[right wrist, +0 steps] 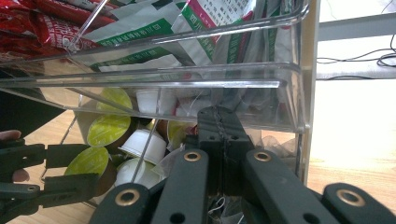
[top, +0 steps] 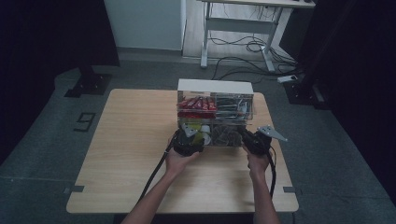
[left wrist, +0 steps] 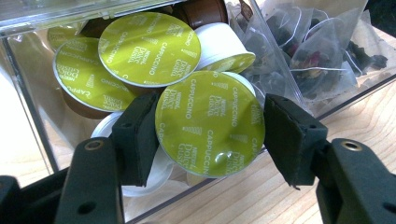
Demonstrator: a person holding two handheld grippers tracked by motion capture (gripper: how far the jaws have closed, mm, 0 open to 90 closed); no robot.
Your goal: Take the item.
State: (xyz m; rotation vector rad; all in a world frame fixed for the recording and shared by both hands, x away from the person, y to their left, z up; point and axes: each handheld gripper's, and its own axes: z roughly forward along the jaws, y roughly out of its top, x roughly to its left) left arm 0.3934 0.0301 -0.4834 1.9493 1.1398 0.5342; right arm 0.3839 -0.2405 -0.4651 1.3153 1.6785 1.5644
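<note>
At the left, the left gripper pinches a round coffee capsule with a lime-green foil lid by its rim, one black pad on each side. The capsule sits at the open front of the lower left compartment of a clear acrylic organiser box, against other green-lidded capsules and a white capsule lying on its side. Just right of them, behind a clear divider, lie translucent tea bags filled with dark leaves. The box stands at the far middle of the pale wooden worktop; its upper tier holds red sachets on the left and green-and-white packets on the right. At the right, the right gripper has its jaws pressed together at the front of the lower right compartment, with nothing visibly held between them.
</note>
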